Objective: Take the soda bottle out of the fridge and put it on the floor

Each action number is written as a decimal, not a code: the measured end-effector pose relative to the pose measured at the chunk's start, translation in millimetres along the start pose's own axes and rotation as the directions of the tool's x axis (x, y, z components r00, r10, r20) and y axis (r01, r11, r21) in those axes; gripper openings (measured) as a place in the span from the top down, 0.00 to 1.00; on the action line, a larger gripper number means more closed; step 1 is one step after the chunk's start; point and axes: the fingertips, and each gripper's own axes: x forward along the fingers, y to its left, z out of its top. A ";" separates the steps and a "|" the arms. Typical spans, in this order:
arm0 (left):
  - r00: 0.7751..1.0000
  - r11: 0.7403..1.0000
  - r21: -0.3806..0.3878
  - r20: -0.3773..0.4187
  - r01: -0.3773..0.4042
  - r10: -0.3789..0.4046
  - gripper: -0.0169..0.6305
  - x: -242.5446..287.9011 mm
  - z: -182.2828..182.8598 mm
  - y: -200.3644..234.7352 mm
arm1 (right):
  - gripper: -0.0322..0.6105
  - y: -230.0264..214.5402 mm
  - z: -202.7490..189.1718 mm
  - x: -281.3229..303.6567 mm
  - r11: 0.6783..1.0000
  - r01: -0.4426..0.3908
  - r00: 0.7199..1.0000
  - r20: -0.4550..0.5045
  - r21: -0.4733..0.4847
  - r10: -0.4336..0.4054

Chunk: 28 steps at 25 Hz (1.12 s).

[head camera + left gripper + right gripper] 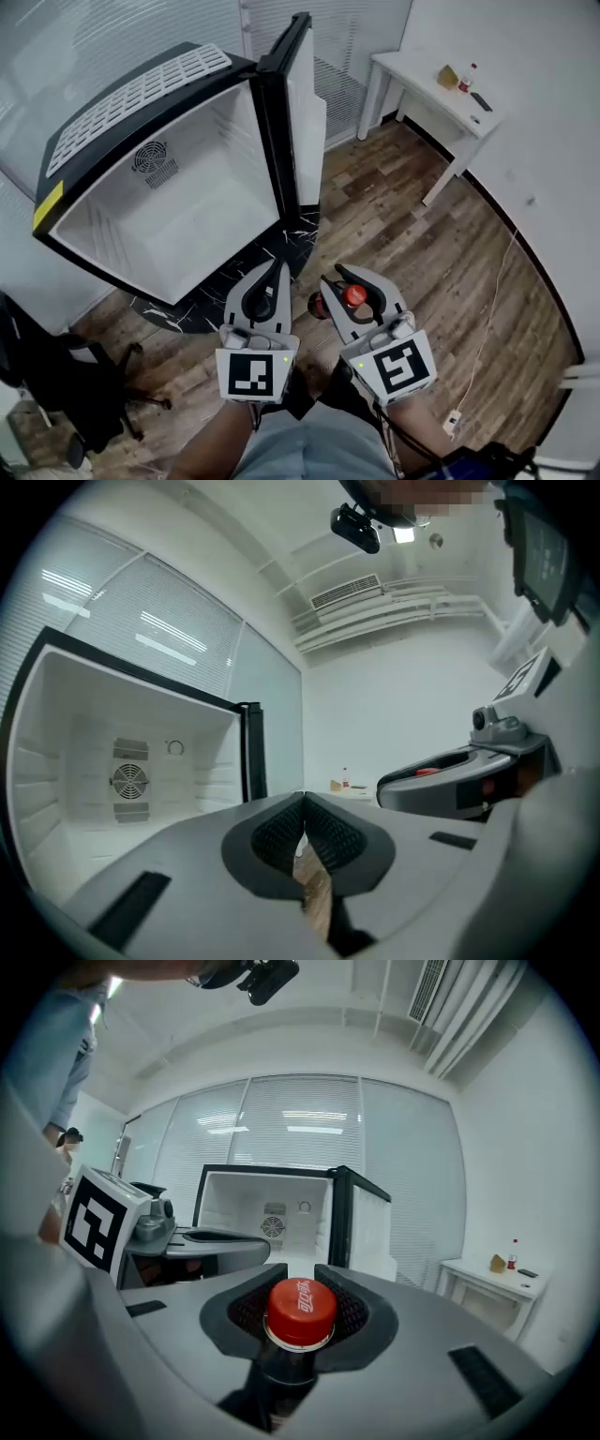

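The soda bottle (300, 1321), dark with a red cap (353, 295), hangs by its neck in my right gripper (350, 292), which is shut on it above the wooden floor. The bottle's body shows below the jaws in the head view, upright. My left gripper (273, 274) is just to the left of it, shut and empty; its pads (287, 841) meet with only floor showing behind. The fridge (159, 202) stands to the front left with its door (291, 112) swung wide and its white inside bare.
The fridge rests on a black marbled mat (230, 281). A white table (436, 89) with a small bottle and other items stands at the far right by the wall. A black office chair (66, 394) is at the lower left. A white cable (487, 328) runs along the floor on the right.
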 end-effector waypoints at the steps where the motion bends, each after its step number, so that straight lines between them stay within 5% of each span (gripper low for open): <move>1: 0.999 0.999 0.001 0.001 0.038 -0.038 0.95 4.0 -0.1 -16.7 | 0.79 -8.2 -3.5 -13.6 0.999 0.035 0.999 0.001 0.005 -0.035; 7: 0.971 0.971 -0.015 -0.005 0.240 -0.240 0.96 29.2 -5.0 -119.7 | 0.79 -60.4 -29.3 -101.0 0.971 0.238 0.971 -0.018 0.028 -0.238; 15: 0.903 0.903 -0.040 -0.021 0.428 -0.429 0.95 40.0 -19.4 -258.1 | 0.79 -111.2 -68.3 -214.8 0.917 0.395 0.918 -0.064 0.064 -0.391; 28: 0.831 0.832 -0.059 -0.054 0.551 -0.554 0.96 52.8 -82.1 -379.1 | 0.79 -162.4 -177.9 -321.3 0.802 0.586 0.806 -0.179 0.114 -0.563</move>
